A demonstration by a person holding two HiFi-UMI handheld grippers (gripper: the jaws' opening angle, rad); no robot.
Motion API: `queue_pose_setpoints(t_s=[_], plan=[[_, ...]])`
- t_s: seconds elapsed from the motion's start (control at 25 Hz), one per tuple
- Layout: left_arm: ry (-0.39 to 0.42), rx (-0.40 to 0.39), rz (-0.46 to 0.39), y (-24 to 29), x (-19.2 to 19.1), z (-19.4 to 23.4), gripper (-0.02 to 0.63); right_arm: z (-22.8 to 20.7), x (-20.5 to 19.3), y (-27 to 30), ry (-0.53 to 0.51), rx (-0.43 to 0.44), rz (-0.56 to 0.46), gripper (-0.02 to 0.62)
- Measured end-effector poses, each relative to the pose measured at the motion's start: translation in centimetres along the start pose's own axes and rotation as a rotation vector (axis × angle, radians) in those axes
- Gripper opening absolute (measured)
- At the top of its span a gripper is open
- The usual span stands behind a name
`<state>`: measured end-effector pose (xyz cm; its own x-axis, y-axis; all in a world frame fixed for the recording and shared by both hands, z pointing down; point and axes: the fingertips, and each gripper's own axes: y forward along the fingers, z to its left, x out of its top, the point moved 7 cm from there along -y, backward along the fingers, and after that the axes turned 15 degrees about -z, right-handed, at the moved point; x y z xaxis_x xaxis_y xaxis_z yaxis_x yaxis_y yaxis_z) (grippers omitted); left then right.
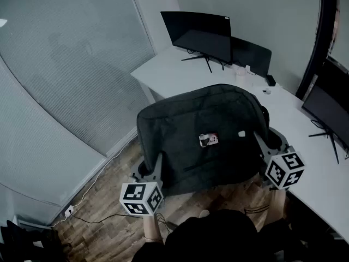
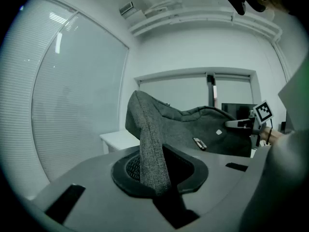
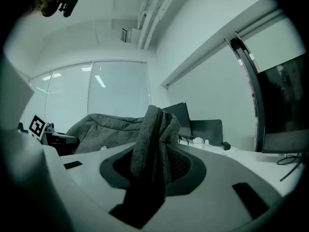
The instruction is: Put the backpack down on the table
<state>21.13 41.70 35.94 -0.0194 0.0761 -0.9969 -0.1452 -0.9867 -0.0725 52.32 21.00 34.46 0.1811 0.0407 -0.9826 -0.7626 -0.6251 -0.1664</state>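
Backpack [image 1: 202,119] hangs between both grippers: left gripper [image 1: 154,168] jaws clamped on its edge fabric, right gripper [image 1: 260,146] jaws clamped on bunched fabric opposite.

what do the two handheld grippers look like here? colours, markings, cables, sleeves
Both match: the left gripper and right gripper have grey plastic bodies with a black textured recess at the jaw base. Each carries a white cube with black square markers: left cube, right cube. No cables visible. The person wears a dark top.
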Motion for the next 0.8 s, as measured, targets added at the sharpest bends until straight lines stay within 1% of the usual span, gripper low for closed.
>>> queue_pose_setpoints(t_s=[0.48,0.68,0.8], plan=[[-0.016,0.013,-0.002,-0.16,-0.44,-0.03,0.066,-0.04,0.09,0.17,-0.012,0.015,0.005,0.132],[-0.028,0.013,0.009,0.08,-0.71,-0.07,0.066,-0.35,-0.16,0.33,-0.005,0.012,0.016,0.132],[-0.03,0.028,0.017,-0.32,-0.98,-0.07,0.066,-0.37,-0.63,0.59,0.009,0.026,0.025,0.132]])
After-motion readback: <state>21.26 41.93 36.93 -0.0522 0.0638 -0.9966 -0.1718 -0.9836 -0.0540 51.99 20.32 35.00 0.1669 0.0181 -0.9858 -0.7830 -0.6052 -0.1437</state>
